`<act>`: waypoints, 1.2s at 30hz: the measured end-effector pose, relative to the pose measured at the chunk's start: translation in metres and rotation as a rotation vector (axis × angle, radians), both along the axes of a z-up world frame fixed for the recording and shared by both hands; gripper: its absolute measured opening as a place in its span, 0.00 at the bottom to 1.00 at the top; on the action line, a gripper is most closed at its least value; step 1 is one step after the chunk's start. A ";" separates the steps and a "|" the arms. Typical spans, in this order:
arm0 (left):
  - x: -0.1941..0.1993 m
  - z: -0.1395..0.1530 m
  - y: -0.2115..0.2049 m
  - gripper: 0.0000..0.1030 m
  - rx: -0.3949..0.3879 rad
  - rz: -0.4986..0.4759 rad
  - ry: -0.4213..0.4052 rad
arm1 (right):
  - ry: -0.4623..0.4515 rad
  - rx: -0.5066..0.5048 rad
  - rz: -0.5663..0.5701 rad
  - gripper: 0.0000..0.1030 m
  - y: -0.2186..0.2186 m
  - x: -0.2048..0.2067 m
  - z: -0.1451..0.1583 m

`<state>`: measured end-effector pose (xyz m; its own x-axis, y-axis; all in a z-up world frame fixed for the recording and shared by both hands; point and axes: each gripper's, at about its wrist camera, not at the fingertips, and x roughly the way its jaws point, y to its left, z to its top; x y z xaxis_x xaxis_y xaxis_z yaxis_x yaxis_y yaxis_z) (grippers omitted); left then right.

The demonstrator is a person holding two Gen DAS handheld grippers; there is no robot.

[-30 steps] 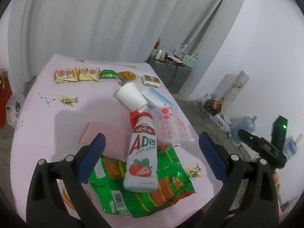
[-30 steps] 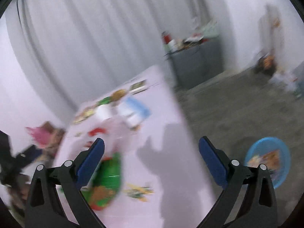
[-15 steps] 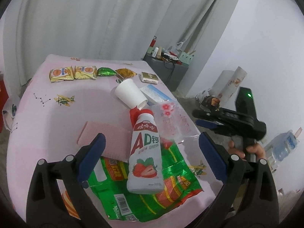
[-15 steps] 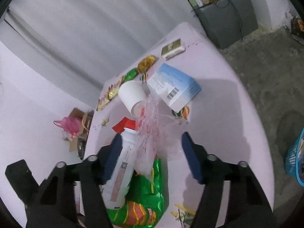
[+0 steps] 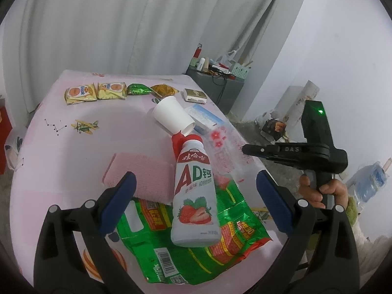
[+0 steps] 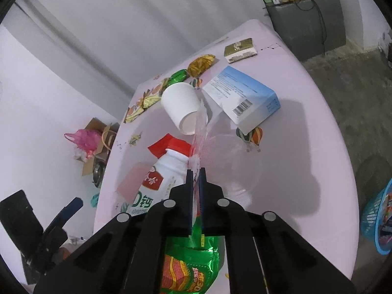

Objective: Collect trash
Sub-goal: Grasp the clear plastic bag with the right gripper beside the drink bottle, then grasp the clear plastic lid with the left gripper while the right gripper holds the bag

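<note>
1. Trash covers the pink table (image 5: pixel 61 152), and the clear plastic bag (image 6: pixel 220 156) printed with red sits mid-frame in the right wrist view, pinched at its near edge!
2. Right gripper (image 6: pixel 195 171), bottom centre of that view, has its jaws pressed together on the bag's film.
3. Left gripper (image 5: pixel 193 186) fills the bottom of the left wrist view, jaws spread wide, nothing between the pads.
4. Just past it lies the white strawberry bottle (image 5: pixel 194 196) on the green wrapper (image 5: pixel 196 252), beside a pink sponge (image 5: pixel 139 171).
5. Further up, a tipped white paper cup (image 5: pixel 171 117) touches the bottle's red cap; a blue box (image 6: pixel 242 98) sits beside it.
6. Snack packets (image 5: pixel 95 91) line the far edge, upper left.
7. Blue basket (image 6: pixel 377 220) stands on the floor, right edge.
</note>
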<state>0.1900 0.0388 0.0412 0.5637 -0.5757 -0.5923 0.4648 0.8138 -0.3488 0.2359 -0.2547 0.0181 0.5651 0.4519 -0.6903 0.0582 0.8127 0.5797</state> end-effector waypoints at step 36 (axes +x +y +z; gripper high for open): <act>0.070 -0.004 -0.176 0.81 0.369 -0.370 0.010 | -0.098 0.233 -0.301 0.03 -0.102 -0.110 -0.004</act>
<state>0.2597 -0.1371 0.0372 0.3555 -0.4873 -0.7976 0.7423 0.6657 -0.0759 0.1262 -0.3570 0.0143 0.7545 0.3942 -0.5248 0.2091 0.6135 0.7615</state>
